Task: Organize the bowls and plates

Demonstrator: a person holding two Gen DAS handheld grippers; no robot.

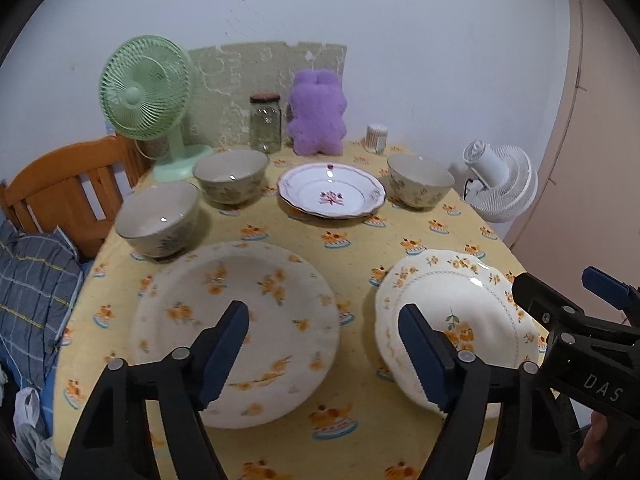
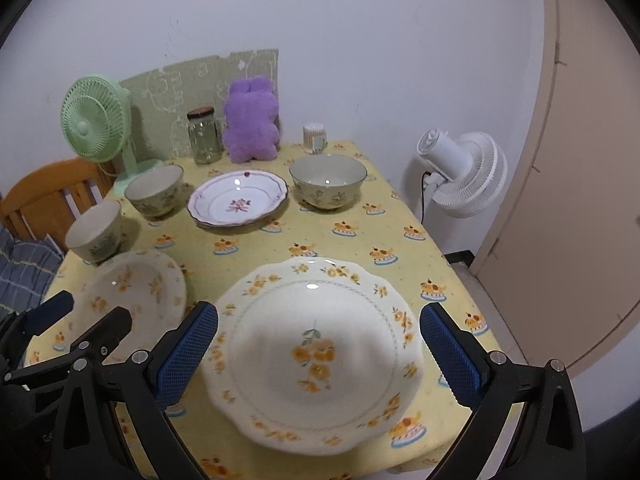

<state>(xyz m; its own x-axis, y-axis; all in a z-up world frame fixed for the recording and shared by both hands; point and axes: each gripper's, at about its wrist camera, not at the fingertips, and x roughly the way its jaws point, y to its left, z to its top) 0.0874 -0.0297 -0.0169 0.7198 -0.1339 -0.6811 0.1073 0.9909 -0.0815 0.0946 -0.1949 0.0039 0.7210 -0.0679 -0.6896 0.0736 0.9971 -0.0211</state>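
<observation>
Both tools wide open, holding nothing: left tool (image 1: 322, 354) over the round floral plate (image 1: 236, 332), right tool (image 2: 320, 354) over the scalloped plate (image 2: 316, 354), both on the desk (image 2: 256, 246).

A lived-in room of a home; the desk (image 2: 360, 236) wears a yellow cloth printed with cartoon cakes, set with flowered plates (image 2: 316, 356) and bowls (image 2: 327, 182); at the back stand a green fan (image 1: 146, 92), a glass jar (image 1: 265, 123) and a purple plush toy (image 1: 318, 114); a wooden chair (image 1: 64, 192) and checked bedding (image 1: 32, 292) sit at the left; a white fan (image 2: 464, 172) stands by a door (image 2: 580, 200) at the right.
</observation>
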